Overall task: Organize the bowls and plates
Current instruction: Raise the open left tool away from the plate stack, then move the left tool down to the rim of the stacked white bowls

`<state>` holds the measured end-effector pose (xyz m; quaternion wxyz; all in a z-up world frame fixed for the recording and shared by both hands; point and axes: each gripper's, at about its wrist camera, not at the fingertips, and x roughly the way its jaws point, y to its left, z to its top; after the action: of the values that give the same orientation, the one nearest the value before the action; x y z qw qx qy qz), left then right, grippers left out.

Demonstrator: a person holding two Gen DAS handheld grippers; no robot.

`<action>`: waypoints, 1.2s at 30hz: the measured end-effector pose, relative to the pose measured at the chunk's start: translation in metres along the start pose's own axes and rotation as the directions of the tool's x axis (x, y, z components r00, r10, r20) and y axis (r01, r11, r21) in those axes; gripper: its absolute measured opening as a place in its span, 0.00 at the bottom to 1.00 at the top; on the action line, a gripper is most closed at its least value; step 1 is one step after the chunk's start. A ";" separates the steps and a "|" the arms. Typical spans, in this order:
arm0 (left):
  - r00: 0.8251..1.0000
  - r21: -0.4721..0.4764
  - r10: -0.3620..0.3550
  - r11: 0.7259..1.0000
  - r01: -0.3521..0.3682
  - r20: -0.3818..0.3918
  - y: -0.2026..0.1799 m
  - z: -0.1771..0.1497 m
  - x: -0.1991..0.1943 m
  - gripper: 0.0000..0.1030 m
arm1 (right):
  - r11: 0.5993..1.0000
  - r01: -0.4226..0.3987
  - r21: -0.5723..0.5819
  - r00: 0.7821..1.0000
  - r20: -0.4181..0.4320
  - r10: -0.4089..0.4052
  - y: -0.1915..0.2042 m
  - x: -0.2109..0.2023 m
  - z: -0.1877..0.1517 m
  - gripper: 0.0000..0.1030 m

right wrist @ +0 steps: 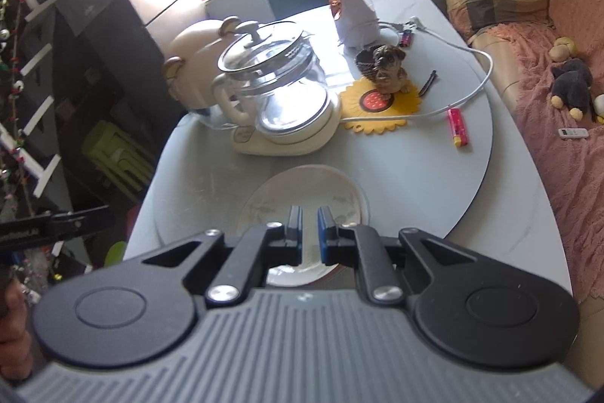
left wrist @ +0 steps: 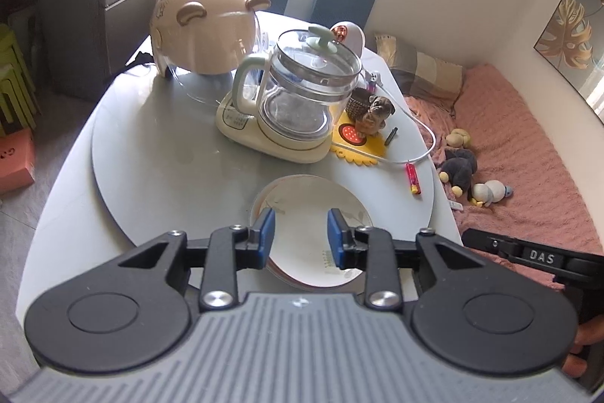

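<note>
Stack of plates lying flat near the front edge of the round grey surface, rims nested, so stacking step judged largely done. Top plate white with a faint leaf print; at least 2 rims visible at the left edge, exact count not readable. No bowl seen in either view.

Left tongs poised above the stack, blue pads spread partway, nothing between them; plate visible through the gap, no contact apparent. Spread likely left over from letting go, or readied for another rim.

Right tongs over the same stack, pads pressed nearly together with only a slim gap, pinching nothing. Both sets angled down toward the plates, apparently clear of them.

Stack kept at the near edge probably because the middle is crowded: glass kettle on its cream base, helmet with bear ears behind, dog figurine on a yellow sunflower mat, red lighter beside a white cable.

Pink bed with soft toys to the right, off the surface.

Risk: stack close to the rim; a nudge could slide it.
</note>
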<state>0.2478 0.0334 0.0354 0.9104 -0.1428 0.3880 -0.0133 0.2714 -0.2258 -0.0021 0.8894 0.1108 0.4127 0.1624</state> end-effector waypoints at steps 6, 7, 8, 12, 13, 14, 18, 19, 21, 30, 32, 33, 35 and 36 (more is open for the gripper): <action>1.000 -0.018 0.003 1.000 -0.003 -0.002 -0.014 -0.024 -0.019 0.41 | 0.998 -0.032 -0.055 0.999 -0.013 0.031 0.009 -0.025 -0.019 0.12; 1.000 -0.019 0.007 1.000 -0.008 -0.007 -0.016 -0.029 -0.021 0.42 | 0.997 -0.039 -0.067 0.999 -0.020 0.038 0.010 -0.026 -0.023 0.12; 1.000 -0.020 0.010 1.000 -0.010 -0.009 -0.017 -0.034 -0.021 0.42 | 0.996 -0.046 -0.078 0.999 -0.028 0.044 0.012 -0.027 -0.027 0.12; 0.999 -0.044 0.025 0.999 -0.027 -0.042 -0.017 -0.052 -0.019 0.42 | 0.990 -0.073 -0.117 0.996 -0.066 0.066 0.018 -0.025 -0.039 0.12; 0.998 -0.042 0.032 0.999 -0.034 -0.053 -0.017 -0.056 -0.018 0.42 | 0.989 -0.078 -0.124 0.995 -0.072 0.069 0.019 -0.025 -0.041 0.12; 0.997 -0.041 0.037 0.998 -0.040 -0.065 -0.017 -0.060 -0.015 0.42 | 0.988 -0.085 -0.127 0.994 -0.080 0.075 0.019 -0.025 -0.044 0.12; 0.994 -0.023 0.033 0.999 -0.036 -0.107 -0.015 -0.070 -0.005 0.42 | 0.983 -0.112 -0.144 0.989 -0.110 0.096 0.020 -0.022 -0.057 0.12; 0.992 -0.018 0.035 0.999 -0.038 -0.119 -0.014 -0.072 -0.001 0.42 | 0.980 -0.130 -0.150 0.987 -0.117 0.113 0.020 -0.021 -0.061 0.12; 0.990 -0.027 0.013 0.999 -0.017 -0.140 -0.008 -0.073 0.005 0.42 | 0.977 -0.133 -0.166 0.985 -0.130 0.112 0.023 -0.019 -0.067 0.12; 0.977 0.018 -0.021 1.000 0.025 -0.213 0.026 -0.074 0.034 0.42 | 0.983 -0.083 -0.161 0.987 -0.152 0.058 0.041 -0.004 -0.086 0.12; 0.973 0.040 -0.036 0.998 0.047 -0.227 0.035 -0.078 0.038 0.42 | 0.985 -0.084 -0.149 0.984 -0.168 0.058 0.047 0.003 -0.091 0.12; 0.971 0.049 -0.039 0.997 0.052 -0.236 0.038 -0.079 0.040 0.42 | 0.986 -0.085 -0.146 0.982 -0.179 0.058 0.051 0.006 -0.095 0.12; 0.967 0.059 -0.046 0.996 0.062 -0.249 0.048 -0.083 0.041 0.42 | 0.984 -0.083 -0.160 0.977 -0.206 0.049 0.061 0.012 -0.102 0.12; 0.966 0.055 -0.051 0.996 0.068 -0.254 0.054 -0.085 0.041 0.42 | 0.981 -0.084 -0.172 0.974 -0.222 0.045 0.067 0.015 -0.106 0.12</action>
<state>0.2117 0.0587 -0.0640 0.8568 -0.1225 0.4958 -0.0710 0.1858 -0.1518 -0.0577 0.8395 0.0247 0.4872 0.2392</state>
